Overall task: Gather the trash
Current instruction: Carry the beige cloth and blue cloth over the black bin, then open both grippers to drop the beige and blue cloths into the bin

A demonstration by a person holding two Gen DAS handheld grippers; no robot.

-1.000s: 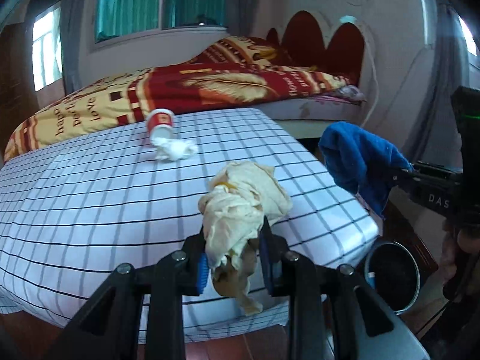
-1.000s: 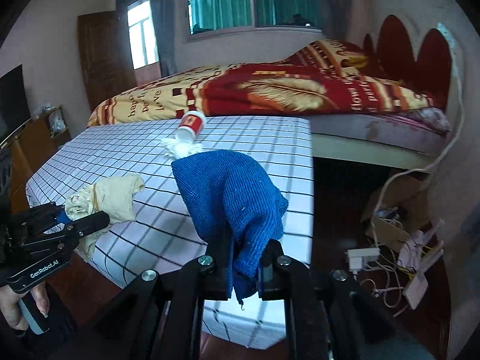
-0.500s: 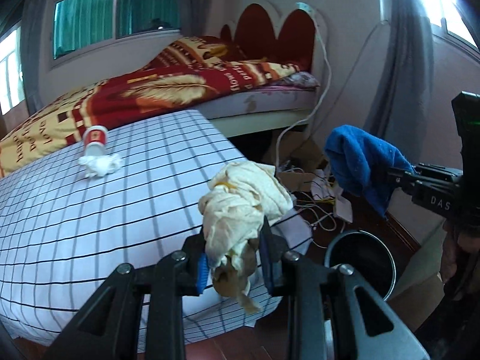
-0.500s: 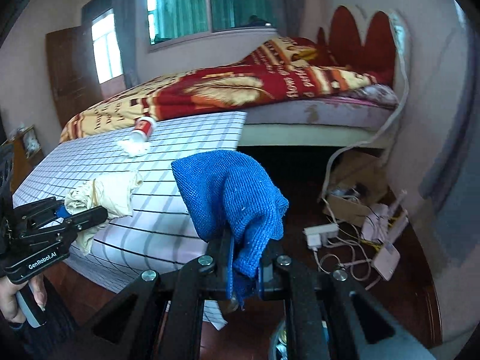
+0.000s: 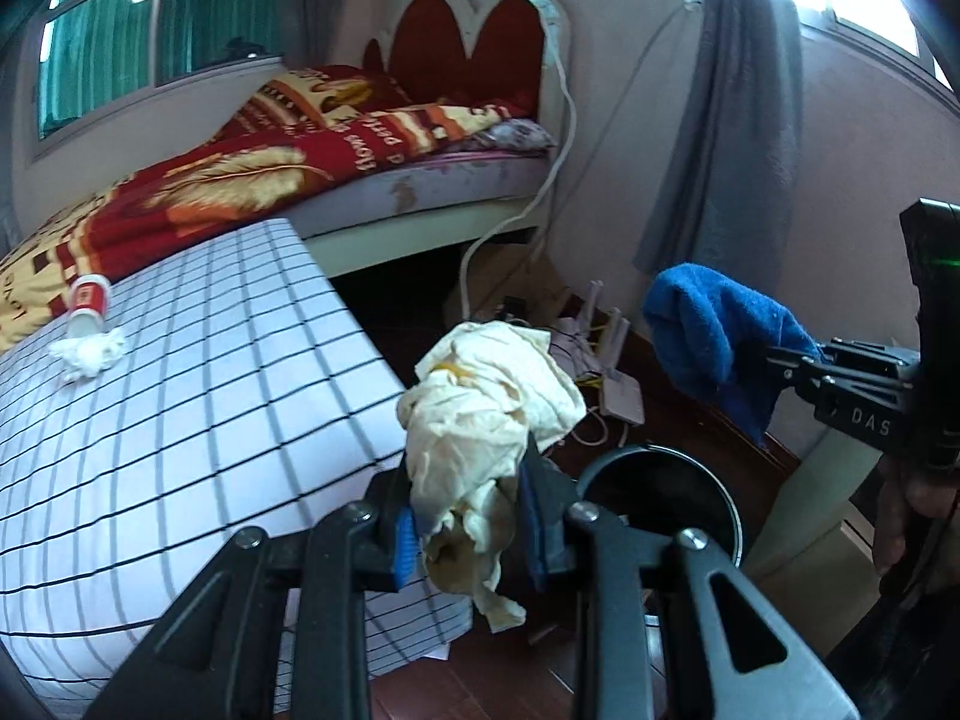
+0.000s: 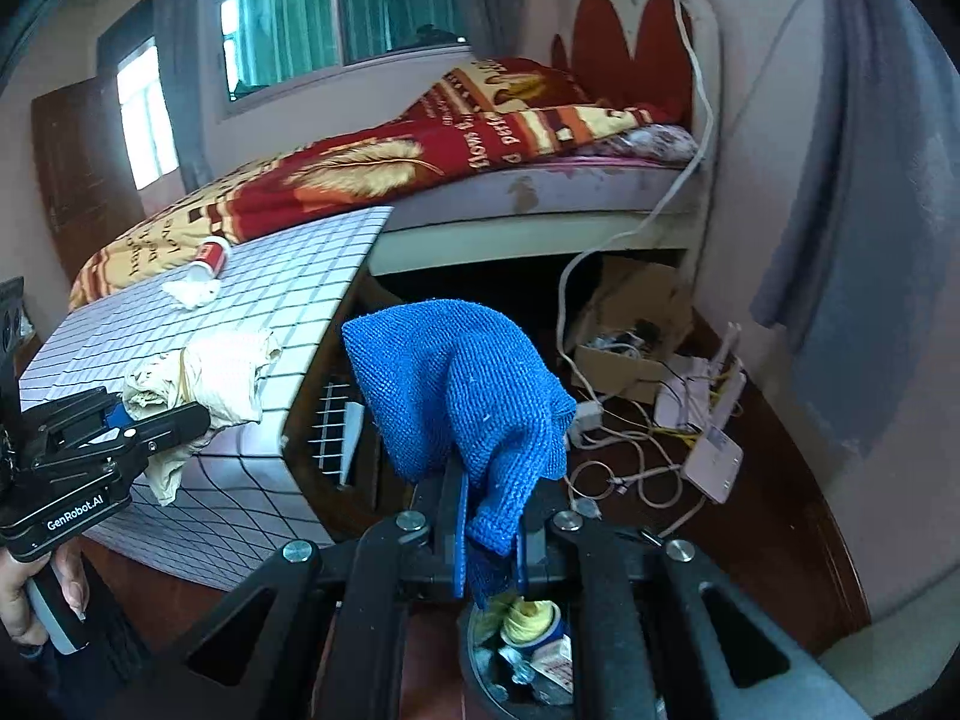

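Your left gripper: clenched on cream crumpled cloth, held off the checked table edge beside the black bin
Your right gripper: grasping blue cloth, directly above the bin's rubbish
On table: red cup, white tissue touching it
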